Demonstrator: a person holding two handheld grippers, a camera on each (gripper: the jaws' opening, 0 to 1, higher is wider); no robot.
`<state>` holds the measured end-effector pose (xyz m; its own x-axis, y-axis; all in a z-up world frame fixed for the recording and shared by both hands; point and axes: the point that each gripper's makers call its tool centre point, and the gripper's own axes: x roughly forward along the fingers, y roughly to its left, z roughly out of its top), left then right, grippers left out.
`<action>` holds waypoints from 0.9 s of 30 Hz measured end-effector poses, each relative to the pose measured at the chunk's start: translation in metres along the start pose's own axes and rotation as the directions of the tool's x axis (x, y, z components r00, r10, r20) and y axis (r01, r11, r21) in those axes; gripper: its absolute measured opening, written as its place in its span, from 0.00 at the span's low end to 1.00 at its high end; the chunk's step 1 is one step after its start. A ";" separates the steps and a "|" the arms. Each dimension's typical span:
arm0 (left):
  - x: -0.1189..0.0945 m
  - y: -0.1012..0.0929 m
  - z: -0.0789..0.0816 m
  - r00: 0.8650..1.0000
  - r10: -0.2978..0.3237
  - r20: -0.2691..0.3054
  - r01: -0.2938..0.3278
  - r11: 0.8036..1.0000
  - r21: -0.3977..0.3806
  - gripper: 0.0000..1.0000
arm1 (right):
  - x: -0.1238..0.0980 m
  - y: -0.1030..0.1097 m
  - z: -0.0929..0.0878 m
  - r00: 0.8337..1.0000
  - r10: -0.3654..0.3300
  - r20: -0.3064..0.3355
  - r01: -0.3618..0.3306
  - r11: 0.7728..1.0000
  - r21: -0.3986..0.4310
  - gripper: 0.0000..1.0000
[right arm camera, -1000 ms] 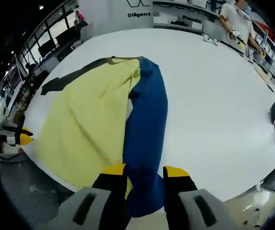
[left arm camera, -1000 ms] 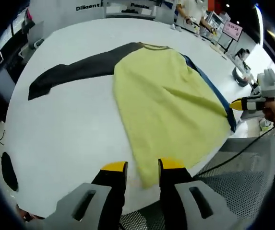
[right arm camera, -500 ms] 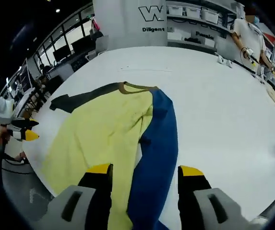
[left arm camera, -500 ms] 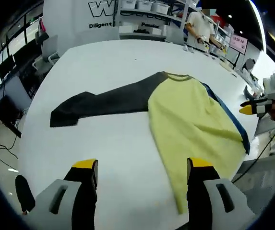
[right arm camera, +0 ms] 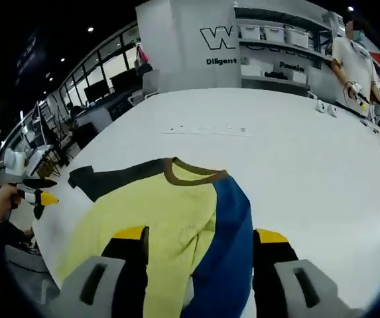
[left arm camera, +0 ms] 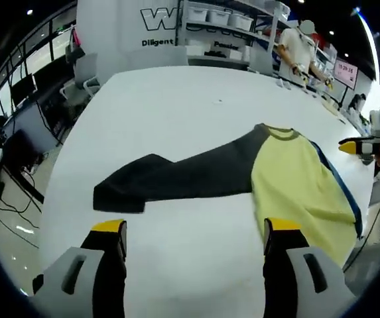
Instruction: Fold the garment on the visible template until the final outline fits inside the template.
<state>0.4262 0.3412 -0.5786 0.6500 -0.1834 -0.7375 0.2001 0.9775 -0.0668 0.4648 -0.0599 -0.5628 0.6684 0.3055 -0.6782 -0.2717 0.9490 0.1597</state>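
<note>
The garment lies flat on the white table point(left arm camera: 176, 99). Its yellow body point(left arm camera: 296, 192) is on the right in the left gripper view, with a dark grey sleeve point(left arm camera: 170, 182) stretched out to the left and a blue strip point(left arm camera: 341, 192) along the far edge. My left gripper point(left arm camera: 196, 228) hangs open above bare table in front of the grey sleeve. In the right gripper view, the blue sleeve point(right arm camera: 228, 238) lies folded over the yellow body point(right arm camera: 150, 218) below the brown collar point(right arm camera: 193, 173). My right gripper point(right arm camera: 199, 235) is open above them, holding nothing.
The right gripper point(left arm camera: 362, 142) shows at the table's right side, the left gripper point(right arm camera: 34, 192) at its left edge, each held in a hand. Shelves with bins point(right arm camera: 276, 40) and a person point(left arm camera: 299, 50) stand behind the table. Desks and chairs point(left arm camera: 17, 126) lie to the left.
A second ago both grippers had their jaws close together at the garment's near hem. Now both stand wide open, lifted and drawn back from the cloth. The garment lies still.
</note>
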 end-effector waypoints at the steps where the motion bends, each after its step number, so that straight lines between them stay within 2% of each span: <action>1: 0.002 0.002 0.002 1.000 0.004 0.002 -0.004 1.000 0.001 0.79 | 0.003 -0.001 0.002 1.000 0.003 0.002 -0.003 1.000 0.001 0.59; 5: 0.014 0.014 0.010 0.999 0.034 0.013 -0.034 0.999 -0.002 0.75 | 0.021 -0.006 0.011 1.000 0.011 -0.005 -0.011 1.000 -0.003 0.57; 7: 0.020 0.020 0.011 0.999 0.044 0.006 -0.043 0.999 -0.021 0.74 | 0.029 -0.008 0.012 1.000 0.022 -0.012 -0.021 0.999 0.050 0.54; 11: 0.032 0.032 0.012 0.997 0.082 0.008 -0.081 0.995 -0.051 0.70 | 0.047 -0.021 0.011 1.000 0.008 -0.025 -0.006 0.998 0.058 0.50; 13: 0.039 0.034 0.014 0.997 0.071 0.017 -0.070 0.994 -0.087 0.73 | 0.054 -0.030 0.010 0.999 -0.016 -0.043 0.018 0.999 0.045 0.48; 15: 0.045 0.039 0.011 0.997 0.081 -0.019 -0.082 0.993 -0.086 0.74 | 0.062 -0.036 0.012 0.999 -0.023 -0.048 0.025 0.999 0.041 0.48; 19: 0.051 0.046 0.018 0.995 0.102 0.000 -0.102 0.993 -0.063 0.69 | 0.076 -0.042 0.020 0.999 -0.024 -0.035 0.025 1.000 0.019 0.44; 23: 0.060 0.056 0.021 0.992 0.125 0.001 -0.124 0.990 -0.061 0.66 | 0.096 -0.042 0.021 0.999 -0.017 -0.050 0.015 0.999 -0.045 0.42; 27: 0.067 0.058 0.015 0.993 0.114 -0.022 -0.115 0.993 -0.039 0.57 | 0.113 -0.046 0.018 0.997 -0.032 -0.073 0.025 0.996 -0.086 0.37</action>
<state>0.4926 0.3843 -0.6223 0.6524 -0.0686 -0.7548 0.0958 0.9954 -0.0077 0.5655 -0.0678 -0.6342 0.6245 0.2690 -0.7333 -0.3134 0.9462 0.0802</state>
